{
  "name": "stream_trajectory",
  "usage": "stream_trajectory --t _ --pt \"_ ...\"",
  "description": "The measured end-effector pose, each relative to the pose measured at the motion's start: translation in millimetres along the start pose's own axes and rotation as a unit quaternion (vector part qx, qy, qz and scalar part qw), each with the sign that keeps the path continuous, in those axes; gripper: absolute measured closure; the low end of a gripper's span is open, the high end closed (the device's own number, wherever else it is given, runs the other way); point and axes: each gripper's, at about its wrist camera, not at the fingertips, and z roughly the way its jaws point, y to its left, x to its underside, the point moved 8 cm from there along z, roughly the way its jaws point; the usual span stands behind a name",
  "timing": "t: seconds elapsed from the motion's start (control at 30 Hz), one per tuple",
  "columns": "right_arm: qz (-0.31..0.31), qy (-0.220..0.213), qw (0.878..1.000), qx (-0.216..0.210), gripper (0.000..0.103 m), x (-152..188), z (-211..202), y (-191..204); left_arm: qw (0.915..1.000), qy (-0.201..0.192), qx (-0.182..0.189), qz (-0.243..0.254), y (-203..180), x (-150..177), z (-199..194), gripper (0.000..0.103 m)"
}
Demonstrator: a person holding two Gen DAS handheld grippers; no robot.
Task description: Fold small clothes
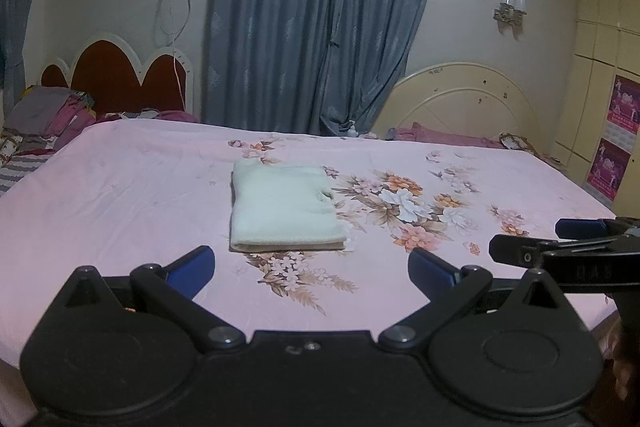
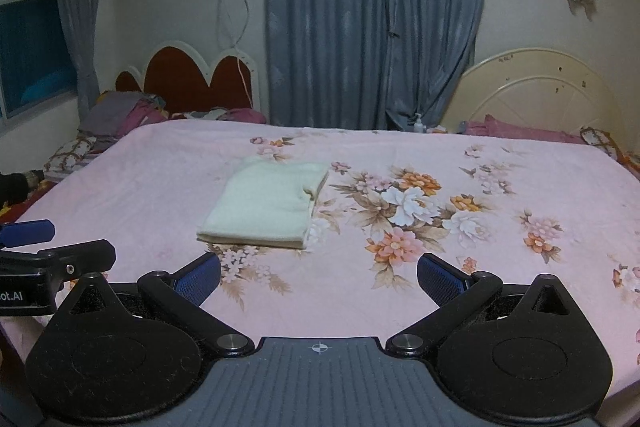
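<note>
Pink floral bedsheet (image 1: 120,187) stretching wide, folded pale garment (image 1: 284,209) lying at twelve o'clock. Left gripper (image 1: 312,263) and right gripper (image 2: 318,269) hovering, fingers spread, empty. Probably soft, light, floppy; pinching near-edge corners.

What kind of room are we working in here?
Almost certainly a home bedroom. A bed with a pink floral sheet holds the folded pale garment, a scalloped red headboard stands against the wall, and long grey-blue curtains hang behind.
</note>
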Motion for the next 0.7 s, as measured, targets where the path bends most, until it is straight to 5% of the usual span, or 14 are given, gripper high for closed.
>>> stream_trajectory --t 0.7 --pt "0.0 0.0 1.0 0.002 0.0 -0.2 -2.4 -4.1 1.0 -0.001 -0.002 0.008 1.2 0.5 1.8 0.0"
